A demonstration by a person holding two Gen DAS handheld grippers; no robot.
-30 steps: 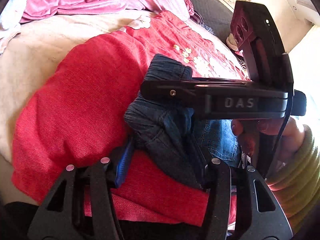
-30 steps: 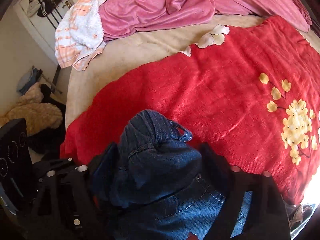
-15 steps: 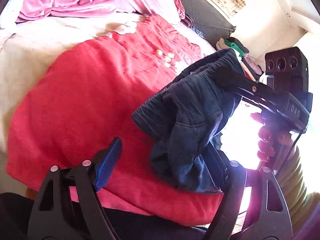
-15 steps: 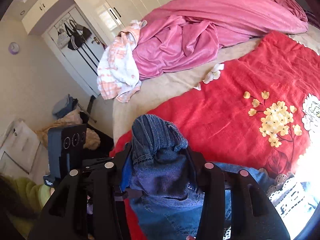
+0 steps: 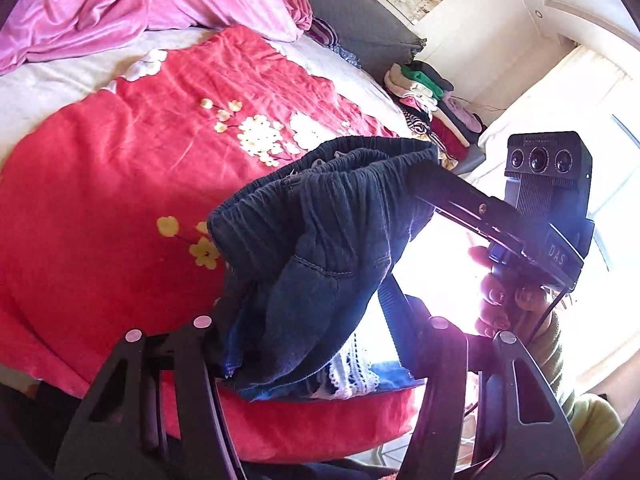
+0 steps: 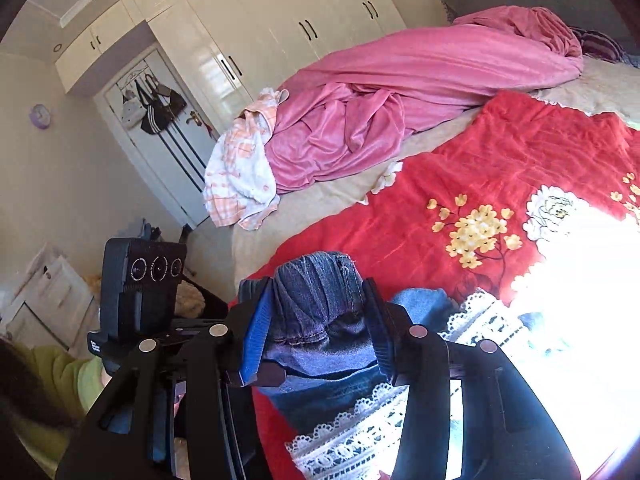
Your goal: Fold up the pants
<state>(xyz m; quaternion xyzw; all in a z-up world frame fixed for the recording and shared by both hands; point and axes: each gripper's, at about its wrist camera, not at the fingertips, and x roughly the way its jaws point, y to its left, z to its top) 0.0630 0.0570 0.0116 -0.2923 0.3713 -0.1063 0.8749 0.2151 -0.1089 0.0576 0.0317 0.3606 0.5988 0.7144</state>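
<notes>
- The left gripper (image 5: 304,332) points slightly down over the bed; its jaws have just been closing, and the dark denim waistband of the pants (image 5: 320,248) is bunched between them; whether both pads press on the cloth I cannot tell, because the fabric hides the inner faces.
- The right gripper (image 6: 316,324) also tilts a little down; its two blue-edged pads (image 6: 254,332) stand on both sides of a gathered roll of the waistband and pinch it – the jaws are about half closed around this thick fold.
- In the left wrist view the right gripper (image 5: 424,184) comes in from the right side, held by a hand (image 5: 500,296) with a yellow-green sleeve (image 5: 588,420); in the right wrist view the left gripper's camera block (image 6: 144,280) shows at the left.
- The pants hang lifted above the red floral blanket (image 5: 120,184); the waistband runs between the two grippers, roughly side to side, and the rest drops down toward the blanket's near edge.
- The pants are blue jeans – dark at the ribbed elastic waist, lighter lower (image 6: 340,396); a white lace trim (image 6: 360,432) lies across the lower part.
</notes>
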